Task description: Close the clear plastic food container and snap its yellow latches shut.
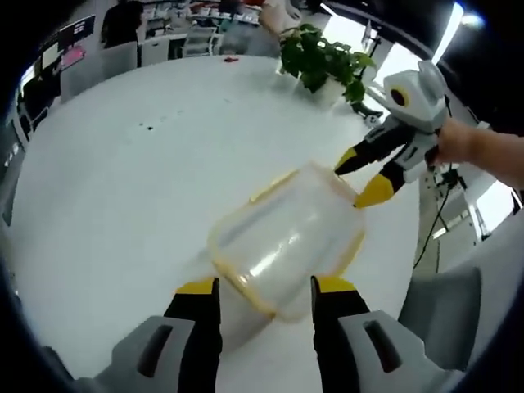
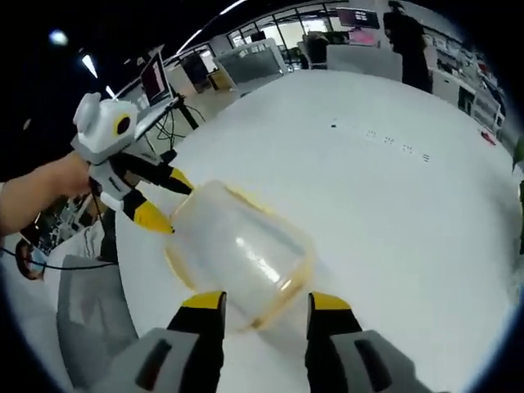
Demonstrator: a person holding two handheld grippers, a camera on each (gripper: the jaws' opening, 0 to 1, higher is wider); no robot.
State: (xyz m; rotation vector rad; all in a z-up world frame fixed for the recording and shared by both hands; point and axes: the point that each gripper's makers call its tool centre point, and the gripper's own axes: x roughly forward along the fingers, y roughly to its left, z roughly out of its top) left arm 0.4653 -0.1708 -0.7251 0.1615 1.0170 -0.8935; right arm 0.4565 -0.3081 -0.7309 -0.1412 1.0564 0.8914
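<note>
Both grippers, left (image 1: 264,288) and right (image 2: 266,304), spread wide, flank the container (image 1: 286,237) on the worktop (image 1: 139,180); latches need pressing next

Potted plant (image 1: 321,59), white table (image 1: 147,164)
</note>
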